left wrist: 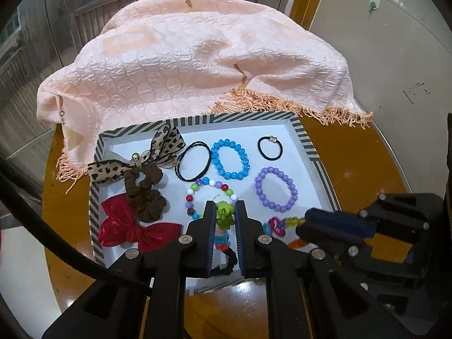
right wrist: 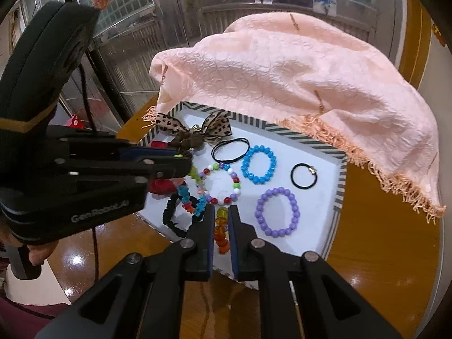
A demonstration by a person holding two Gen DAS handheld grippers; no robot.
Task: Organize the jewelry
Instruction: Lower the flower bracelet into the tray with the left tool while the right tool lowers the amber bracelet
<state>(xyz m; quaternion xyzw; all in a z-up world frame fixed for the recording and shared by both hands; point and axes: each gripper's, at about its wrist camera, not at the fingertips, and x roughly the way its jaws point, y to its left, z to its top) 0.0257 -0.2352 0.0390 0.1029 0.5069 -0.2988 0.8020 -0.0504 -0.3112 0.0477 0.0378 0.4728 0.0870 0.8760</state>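
A striped-rim white tray (left wrist: 308, 144) holds a blue bead bracelet (left wrist: 230, 158), a purple bead bracelet (left wrist: 275, 189), a multicolour bead bracelet (left wrist: 195, 189), black hair ties (left wrist: 269, 147), a leopard bow (left wrist: 166, 144), a brown scrunchie (left wrist: 144, 195) and a red bow (left wrist: 124, 226). My left gripper (left wrist: 224, 212) is shut on the green end of a multicolour charm bracelet (left wrist: 224, 214). My right gripper (right wrist: 220, 214) is shut on the same bracelet's orange and yellow end (right wrist: 221, 231), over the tray's near edge. The right gripper also shows in the left wrist view (left wrist: 308, 220).
A pink fringed scarf (left wrist: 197, 56) is draped over something behind the tray and overhangs its far rim. The tray sits on a glossy brown round table (left wrist: 367, 169). A black scrunchie (right wrist: 169, 217) lies at the tray's near corner.
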